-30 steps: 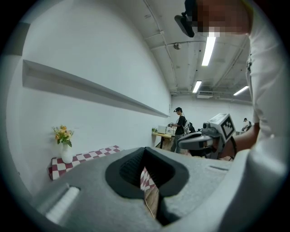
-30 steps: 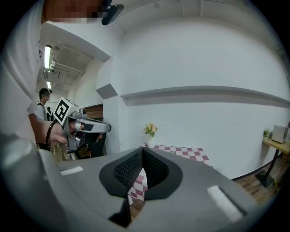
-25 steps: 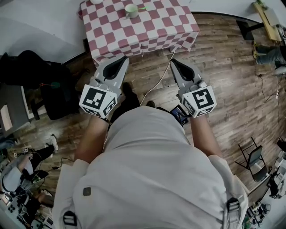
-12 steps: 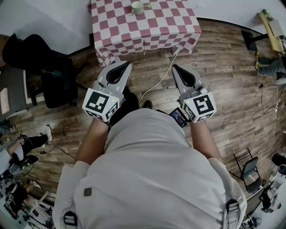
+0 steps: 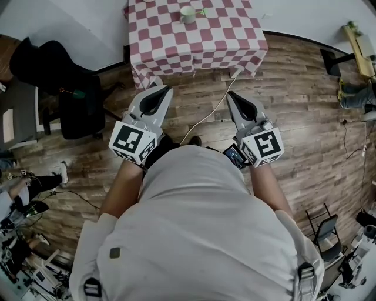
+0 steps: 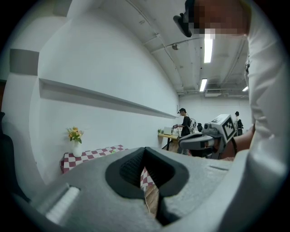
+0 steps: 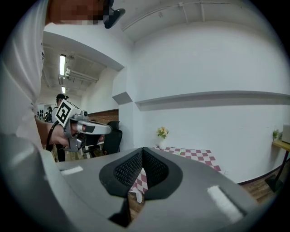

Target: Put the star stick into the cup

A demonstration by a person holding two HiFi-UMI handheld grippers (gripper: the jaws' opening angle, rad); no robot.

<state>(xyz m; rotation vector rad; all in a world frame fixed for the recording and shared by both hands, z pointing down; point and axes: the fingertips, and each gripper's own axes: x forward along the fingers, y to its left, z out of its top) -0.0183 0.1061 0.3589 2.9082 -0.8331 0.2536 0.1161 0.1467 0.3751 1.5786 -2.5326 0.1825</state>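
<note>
A pale green cup stands on the red-and-white checked table at the top of the head view. The green star stick lies just right of the cup. Both grippers are held in front of the person's body, over the wooden floor and short of the table. My left gripper is shut with nothing in it, and so is my right gripper. In the left gripper view the jaws meet, with the table beyond them. The right gripper view shows shut jaws too.
A black office chair stands left of the table. A white cable runs across the floor from the table's front. A vase of flowers sits on the table's far end. A folding chair is at the lower right.
The view has shifted, so the table and cup now sit further right in the head view. Both grippers stay shut and level in front of the body.
</note>
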